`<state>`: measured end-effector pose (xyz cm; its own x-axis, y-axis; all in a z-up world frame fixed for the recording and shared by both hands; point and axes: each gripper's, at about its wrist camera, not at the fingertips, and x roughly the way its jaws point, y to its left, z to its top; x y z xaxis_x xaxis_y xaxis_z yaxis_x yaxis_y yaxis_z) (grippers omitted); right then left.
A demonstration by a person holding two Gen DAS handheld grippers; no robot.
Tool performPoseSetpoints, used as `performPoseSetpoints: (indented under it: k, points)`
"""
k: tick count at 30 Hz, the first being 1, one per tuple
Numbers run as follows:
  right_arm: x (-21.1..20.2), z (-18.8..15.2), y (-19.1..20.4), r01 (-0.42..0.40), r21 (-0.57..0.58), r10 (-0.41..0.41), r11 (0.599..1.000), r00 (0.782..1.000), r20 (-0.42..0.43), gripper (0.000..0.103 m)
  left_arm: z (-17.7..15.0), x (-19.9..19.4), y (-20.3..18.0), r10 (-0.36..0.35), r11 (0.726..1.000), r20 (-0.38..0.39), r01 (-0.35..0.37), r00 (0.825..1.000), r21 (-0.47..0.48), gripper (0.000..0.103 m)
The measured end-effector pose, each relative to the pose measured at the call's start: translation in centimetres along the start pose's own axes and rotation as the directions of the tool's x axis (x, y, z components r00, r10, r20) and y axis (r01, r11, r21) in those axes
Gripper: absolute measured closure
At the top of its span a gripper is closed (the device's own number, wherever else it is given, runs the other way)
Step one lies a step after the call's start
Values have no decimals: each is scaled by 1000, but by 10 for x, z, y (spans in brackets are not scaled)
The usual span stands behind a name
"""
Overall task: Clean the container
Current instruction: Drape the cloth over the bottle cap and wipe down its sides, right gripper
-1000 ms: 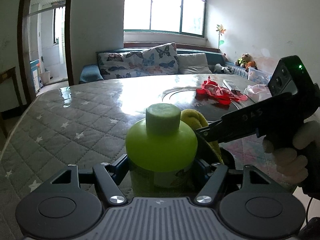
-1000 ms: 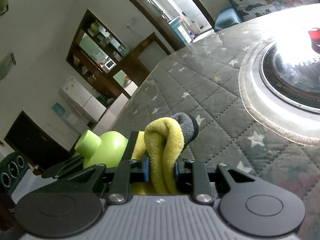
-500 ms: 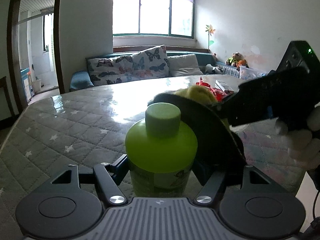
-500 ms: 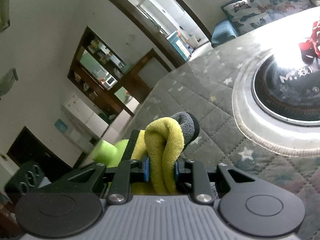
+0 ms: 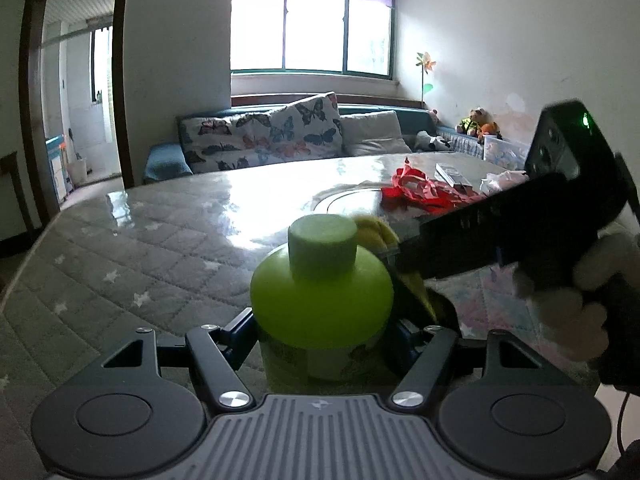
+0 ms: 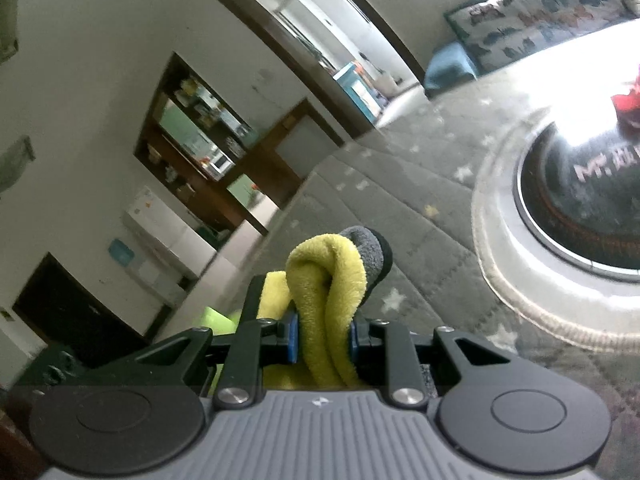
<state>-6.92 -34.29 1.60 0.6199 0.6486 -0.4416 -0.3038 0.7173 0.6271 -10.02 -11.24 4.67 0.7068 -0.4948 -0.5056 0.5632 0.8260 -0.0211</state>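
My left gripper (image 5: 322, 334) is shut on a lime green container (image 5: 320, 300) with a round green cap (image 5: 322, 246), held upright above the quilted table (image 5: 120, 256). My right gripper (image 6: 322, 340) is shut on a yellow and grey cloth (image 6: 328, 280). In the left wrist view the right gripper (image 5: 520, 228) reaches in from the right and presses the cloth (image 5: 384, 236) against the container's right shoulder. In the right wrist view only a green sliver of the container (image 6: 216, 318) shows at the lower left.
A round black hotplate (image 6: 580, 200) is set in the table's middle. A red ribbon pile (image 5: 420, 192) and a small box (image 5: 452, 174) lie beyond it. A sofa with butterfly cushions (image 5: 280, 136) stands behind the table.
The right gripper with the cloth rose over the container's cap half a second ago and has now come back down to its right shoulder. The left gripper keeps holding the container.
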Motion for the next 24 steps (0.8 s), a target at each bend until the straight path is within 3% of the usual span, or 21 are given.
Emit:
performPoseSetpoints:
  k: [6,15,19,24]
  points:
    - [-7,-8,1,7,-8,-7,1000,1000,7,80,4,-1,-2,10,1000,19,-10,1000,14,31]
    - [-42,-2,58,-28,-236,54,971,993,104,80,4,-1,-2,11,1000,21,-12,1000,27,32]
    - [-42,-8,89,3,-396,43,918,993,106,80,4,-1,-1,9,1000,20,-10,1000,24,32]
    - [-33,-17,122,75,-578,-11,813,994,113,80,5,-1,-2,11,999,22,-12,1000,32,32]
